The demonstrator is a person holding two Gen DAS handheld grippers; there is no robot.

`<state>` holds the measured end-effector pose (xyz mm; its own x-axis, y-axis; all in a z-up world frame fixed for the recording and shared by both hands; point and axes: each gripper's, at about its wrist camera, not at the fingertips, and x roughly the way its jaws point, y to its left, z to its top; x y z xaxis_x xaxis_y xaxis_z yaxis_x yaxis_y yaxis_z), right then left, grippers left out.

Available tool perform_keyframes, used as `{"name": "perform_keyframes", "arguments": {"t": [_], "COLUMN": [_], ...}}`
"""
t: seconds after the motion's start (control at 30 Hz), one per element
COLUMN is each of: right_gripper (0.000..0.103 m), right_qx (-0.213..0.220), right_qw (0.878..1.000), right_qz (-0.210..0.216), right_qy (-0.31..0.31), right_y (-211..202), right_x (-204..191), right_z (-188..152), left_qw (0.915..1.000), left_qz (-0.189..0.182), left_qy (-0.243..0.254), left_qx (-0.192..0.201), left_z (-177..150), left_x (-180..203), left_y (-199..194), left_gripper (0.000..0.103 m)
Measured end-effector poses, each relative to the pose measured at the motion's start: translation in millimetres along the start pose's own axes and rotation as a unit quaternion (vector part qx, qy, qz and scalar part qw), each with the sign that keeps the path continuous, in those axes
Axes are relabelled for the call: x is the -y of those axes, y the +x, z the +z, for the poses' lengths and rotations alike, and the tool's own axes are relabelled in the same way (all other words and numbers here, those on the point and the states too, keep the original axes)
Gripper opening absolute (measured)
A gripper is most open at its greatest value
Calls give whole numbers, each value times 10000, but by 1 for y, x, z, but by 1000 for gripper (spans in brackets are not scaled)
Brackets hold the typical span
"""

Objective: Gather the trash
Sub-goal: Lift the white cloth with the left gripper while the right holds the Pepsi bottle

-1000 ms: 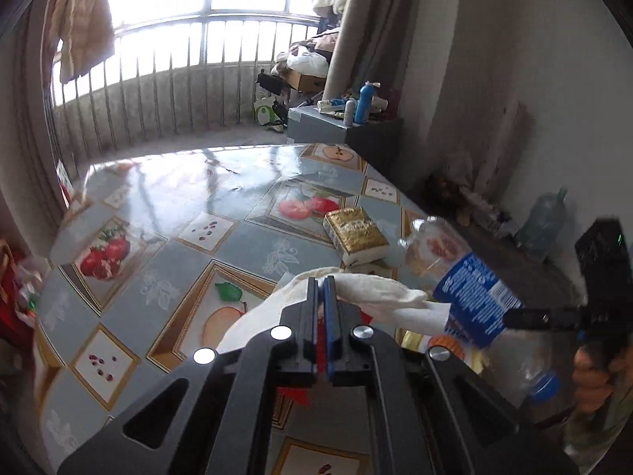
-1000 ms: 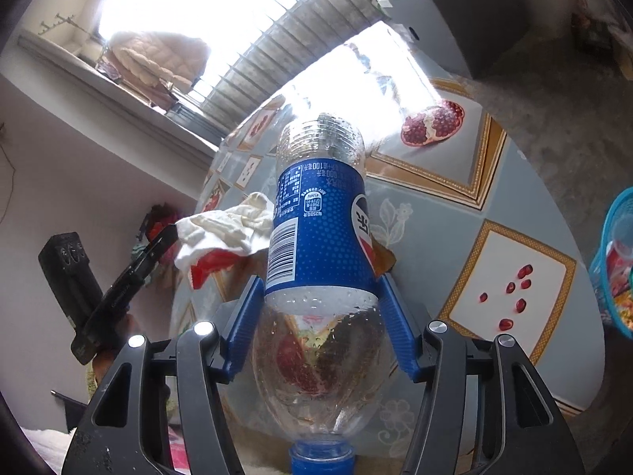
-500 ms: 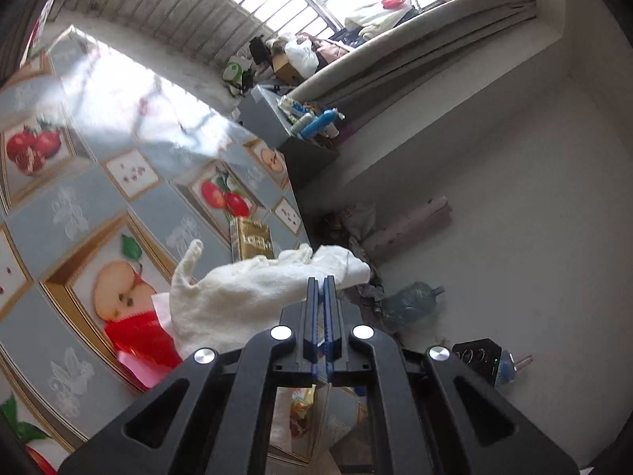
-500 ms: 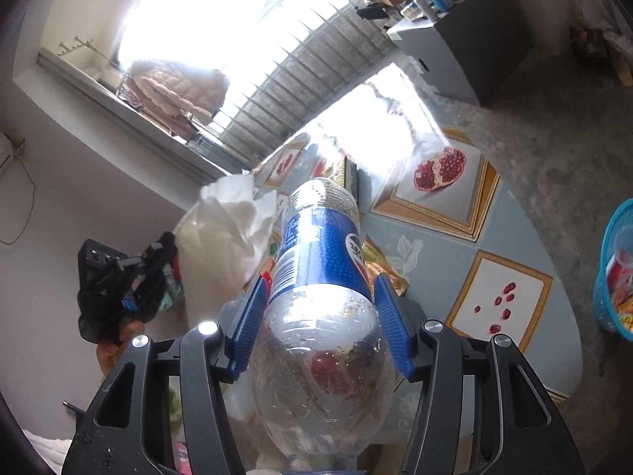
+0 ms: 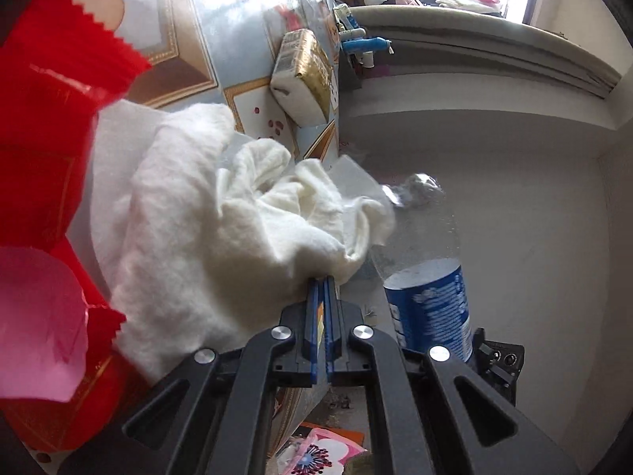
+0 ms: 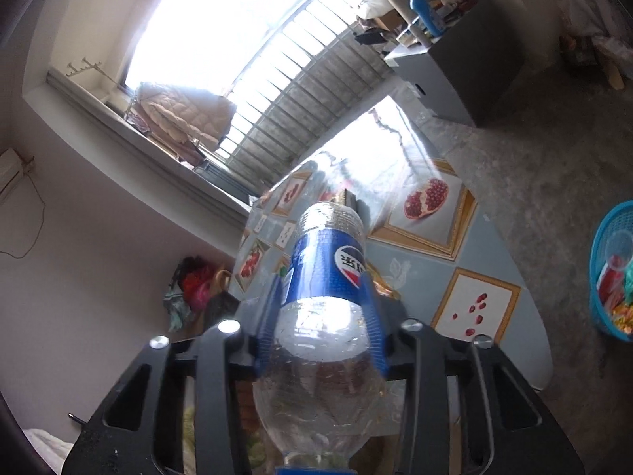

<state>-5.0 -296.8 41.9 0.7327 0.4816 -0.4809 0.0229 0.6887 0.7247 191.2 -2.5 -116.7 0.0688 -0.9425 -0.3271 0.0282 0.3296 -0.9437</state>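
Observation:
My left gripper (image 5: 321, 283) is shut on a crumpled white tissue (image 5: 221, 229) that hangs in front of it, with red wrappers (image 5: 51, 126) beside it on the left. My right gripper (image 6: 322, 289) is shut on an empty clear plastic bottle with a blue label (image 6: 328, 269), base pointing away, cap end towards the camera. The same bottle (image 5: 429, 293) shows at the right of the left wrist view, close to the tissue. A blue trash basket (image 6: 613, 273) with trash in it sits on the floor at the right edge of the right wrist view.
The round table with a fruit-print cloth (image 6: 494, 277) lies below both grippers. A gold-wrapped tissue pack (image 5: 304, 75) rests on it (image 5: 253, 31). A grey cabinet with bottles (image 6: 455, 59) stands by the barred window. Bags and clutter (image 6: 194, 281) lie against the left wall.
Both grippers have lifted and tilted away from the table with their loads. The left gripper has rolled strongly, so the table now runs up its view. The bottle stays gripped.

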Motion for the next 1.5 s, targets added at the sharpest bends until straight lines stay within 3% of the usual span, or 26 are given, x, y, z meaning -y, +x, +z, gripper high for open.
{"name": "perform_keyframes", "arguments": {"t": [0.07,0.17,0.23,0.27,0.3,0.43,0.57,0.7,0.77,1.07,1.17,1.5], "right_gripper": [17,18,28,42,47,53,63,61,57,54,54,54], "right_qx": [-177,-350,-507,-489,-536,-667,-937,-1368,-1505,-908,-925,-2059], "right_qw": [9998,9985,9958,9964,9963,9948,9948,9884,9869,9953,9957,9773], "right_qz": [68,-418,-762,-695,-665,-760,-385,-653,-513,-231,-87,-266], "right_qy": [92,110,58,43,49,-105,91,91,288,222,56,416], "right_y": [16,54,72,75,78,81,82,100,107,70,72,143], "right_x": [2,17,24,24,21,11,9,13,19,7,-4,13], "right_z": [0,-7,-15,-18,-21,-21,-18,-30,-34,-10,-5,-20], "left_qw": [10000,9998,9995,9993,9991,9985,9983,9980,9978,9950,9948,9911], "left_qz": [2,97,185,225,272,338,345,393,412,476,509,535], "left_qy": [0,41,101,142,194,270,265,293,332,710,727,1019], "left_qx": [59,158,220,249,279,331,385,395,406,524,494,668], "left_z": [0,-1,-4,-6,-7,-7,-5,-7,-8,-9,-11,-6], "left_x": [-1,0,3,5,6,6,7,7,10,27,27,45], "left_y": [-4,-9,-13,-14,-15,-18,-18,-20,-23,-37,-34,-48], "left_gripper": [2,2,2,2,2,2,2,2,2,2,2,2]}}
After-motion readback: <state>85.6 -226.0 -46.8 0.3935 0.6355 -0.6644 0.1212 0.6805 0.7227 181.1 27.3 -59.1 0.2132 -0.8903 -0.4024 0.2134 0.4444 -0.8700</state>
